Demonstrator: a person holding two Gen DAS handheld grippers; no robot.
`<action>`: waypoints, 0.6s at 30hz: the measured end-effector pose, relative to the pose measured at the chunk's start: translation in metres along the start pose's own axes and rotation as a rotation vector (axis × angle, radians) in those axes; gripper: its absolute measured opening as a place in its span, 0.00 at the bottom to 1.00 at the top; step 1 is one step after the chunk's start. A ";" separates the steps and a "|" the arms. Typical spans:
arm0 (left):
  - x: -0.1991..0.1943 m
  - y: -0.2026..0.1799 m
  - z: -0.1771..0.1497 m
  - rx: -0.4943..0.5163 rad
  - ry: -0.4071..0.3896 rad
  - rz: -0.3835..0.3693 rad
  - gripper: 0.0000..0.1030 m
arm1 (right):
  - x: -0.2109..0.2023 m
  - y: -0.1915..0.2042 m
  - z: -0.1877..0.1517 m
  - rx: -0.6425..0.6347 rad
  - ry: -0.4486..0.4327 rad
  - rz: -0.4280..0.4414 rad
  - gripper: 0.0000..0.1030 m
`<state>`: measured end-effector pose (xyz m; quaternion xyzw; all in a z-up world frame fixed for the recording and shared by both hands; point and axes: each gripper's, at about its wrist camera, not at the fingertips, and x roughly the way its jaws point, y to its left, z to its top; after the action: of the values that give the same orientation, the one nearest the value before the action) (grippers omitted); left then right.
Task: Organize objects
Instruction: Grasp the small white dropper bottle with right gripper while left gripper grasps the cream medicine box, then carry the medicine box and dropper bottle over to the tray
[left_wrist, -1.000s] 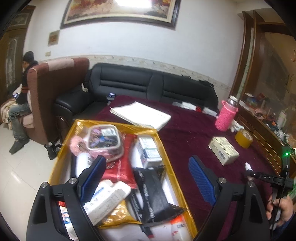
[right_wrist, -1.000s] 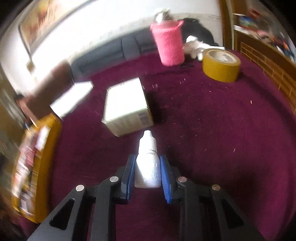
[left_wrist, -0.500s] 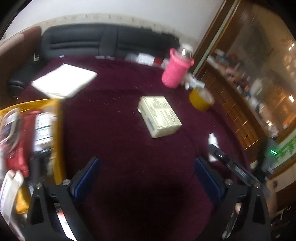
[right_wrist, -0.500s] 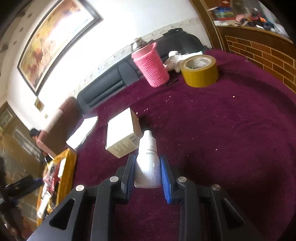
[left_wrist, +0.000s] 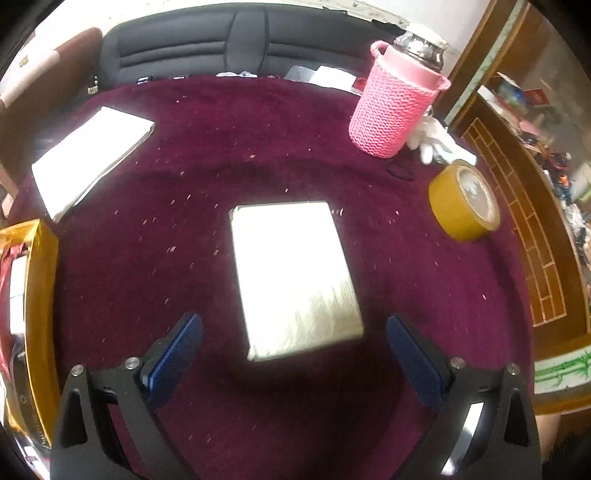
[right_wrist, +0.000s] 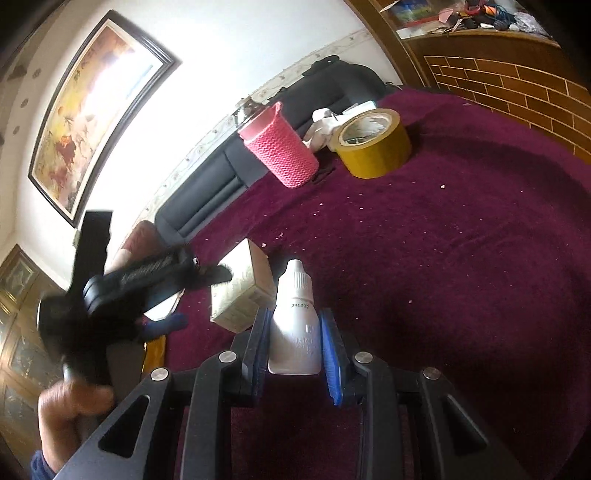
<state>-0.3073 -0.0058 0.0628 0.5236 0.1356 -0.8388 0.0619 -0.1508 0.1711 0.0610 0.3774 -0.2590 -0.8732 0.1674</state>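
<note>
A cream cardboard box (left_wrist: 291, 277) lies flat on the maroon tablecloth (left_wrist: 424, 295). My left gripper (left_wrist: 293, 326) hovers over the box's near end, tilted steeply down. It is open wide, with one blue pad on each side and neither touching the box. In the right wrist view that left gripper (right_wrist: 147, 280) shows as a dark blur just left of the box (right_wrist: 240, 291). My right gripper (right_wrist: 295, 314) is shut on a small white dropper bottle (right_wrist: 295, 325), held above the cloth with its cap pointing away.
A yellow tray (left_wrist: 40, 295) full of items sits at the table's left edge. A white stack of papers (left_wrist: 88, 158) lies at the back left. At the back right are a bottle in a pink knitted sleeve (left_wrist: 391, 107), a yellow tape roll (left_wrist: 465, 203) and a white cloth (left_wrist: 436, 136). A black sofa (left_wrist: 240, 44) stands behind.
My left gripper swung right from above the yellow tray to over the cream box and tipped further down. My right gripper rolled and shifted a little, still holding the bottle.
</note>
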 end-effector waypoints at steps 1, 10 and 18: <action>0.005 -0.006 0.004 0.010 -0.004 0.021 0.97 | 0.001 -0.001 0.000 0.003 0.003 0.000 0.28; 0.049 -0.014 0.014 0.056 0.015 0.162 0.69 | 0.001 0.001 -0.002 -0.006 0.010 -0.007 0.28; 0.028 0.011 -0.019 0.099 -0.064 0.134 0.68 | 0.002 0.007 -0.007 -0.037 0.019 -0.019 0.28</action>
<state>-0.3004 -0.0099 0.0275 0.5068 0.0564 -0.8548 0.0962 -0.1465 0.1622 0.0600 0.3848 -0.2375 -0.8758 0.1685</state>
